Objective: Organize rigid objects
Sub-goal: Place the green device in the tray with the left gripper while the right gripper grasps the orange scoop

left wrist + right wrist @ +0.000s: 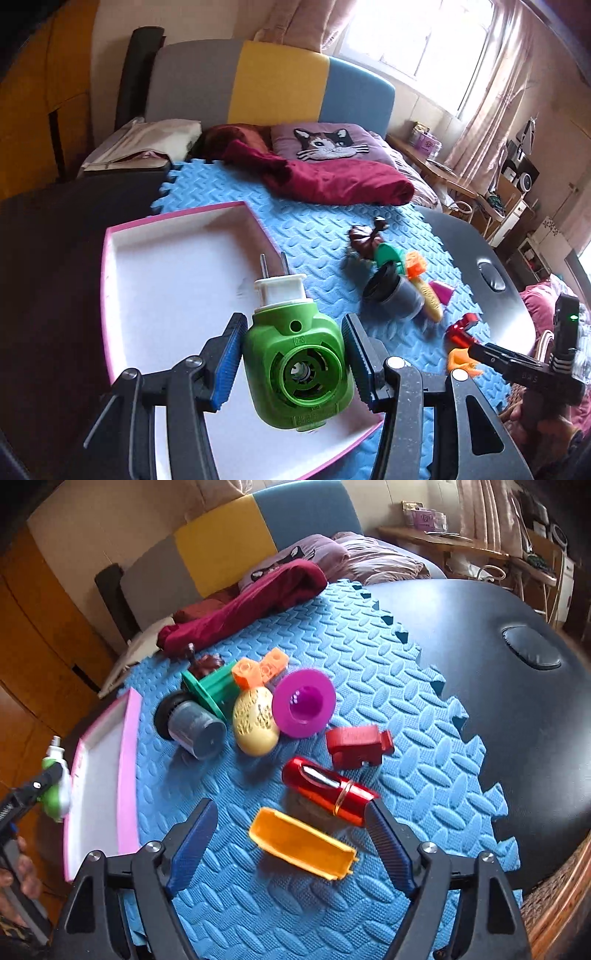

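The left gripper (293,354) is clamping a green plug-in device (295,365) between its blue pads, holding it above the pink-rimmed tray (110,280), whose white floor is showing nothing inside as far as the left wrist view reaches. The right gripper (291,830) is standing with its jaws wide apart and holding nothing, hanging over an orange open box (301,843) with a red cylinder (328,788) just beyond one fingertip. By my judgement the sorting is barely beginning: the green device is about to be the first piece in, and everything else is still lying on the blue foam mat (388,686), including a red block (356,746), a magenta flanged cup (303,702), a yellow egg-shaped piece (255,722), a dark jar (194,723), a green flanged piece (212,688) and orange cubes (260,670). The tray's near corner is being cut off behind the gripper, and a brown object at the heap's far end is too blurred to identify.
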`<state>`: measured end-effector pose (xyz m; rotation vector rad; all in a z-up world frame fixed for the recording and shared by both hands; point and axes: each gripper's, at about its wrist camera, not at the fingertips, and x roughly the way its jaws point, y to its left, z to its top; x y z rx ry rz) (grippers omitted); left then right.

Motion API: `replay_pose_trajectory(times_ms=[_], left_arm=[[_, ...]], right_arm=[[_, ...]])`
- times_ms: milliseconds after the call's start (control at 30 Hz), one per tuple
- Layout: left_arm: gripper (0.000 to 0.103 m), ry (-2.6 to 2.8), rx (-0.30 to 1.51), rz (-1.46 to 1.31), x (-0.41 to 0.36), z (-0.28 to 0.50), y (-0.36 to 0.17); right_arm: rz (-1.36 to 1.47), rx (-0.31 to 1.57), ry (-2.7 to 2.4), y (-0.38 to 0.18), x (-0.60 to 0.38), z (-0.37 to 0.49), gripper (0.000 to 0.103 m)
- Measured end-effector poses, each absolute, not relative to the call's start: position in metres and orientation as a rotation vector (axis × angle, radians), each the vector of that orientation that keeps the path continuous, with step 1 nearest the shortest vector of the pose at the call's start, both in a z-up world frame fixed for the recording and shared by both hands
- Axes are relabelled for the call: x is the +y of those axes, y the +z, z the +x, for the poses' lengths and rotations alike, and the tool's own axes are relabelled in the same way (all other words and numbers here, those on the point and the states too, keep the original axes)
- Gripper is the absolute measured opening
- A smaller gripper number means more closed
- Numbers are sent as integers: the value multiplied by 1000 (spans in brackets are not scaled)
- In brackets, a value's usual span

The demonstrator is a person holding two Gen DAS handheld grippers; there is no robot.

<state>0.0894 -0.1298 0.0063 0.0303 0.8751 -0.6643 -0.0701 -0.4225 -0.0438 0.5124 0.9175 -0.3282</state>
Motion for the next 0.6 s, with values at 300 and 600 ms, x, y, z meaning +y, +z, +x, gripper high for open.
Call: replay_pose_trajectory(times_ms=[300,600], left_arm=[[54,-563,923,46,-90,132,-22],[54,-485,941,44,-88,186,-38]], right_arm=[[406,917,-393,-65,-409,-64,66],[282,948,-389,-71,-392,-63,64]])
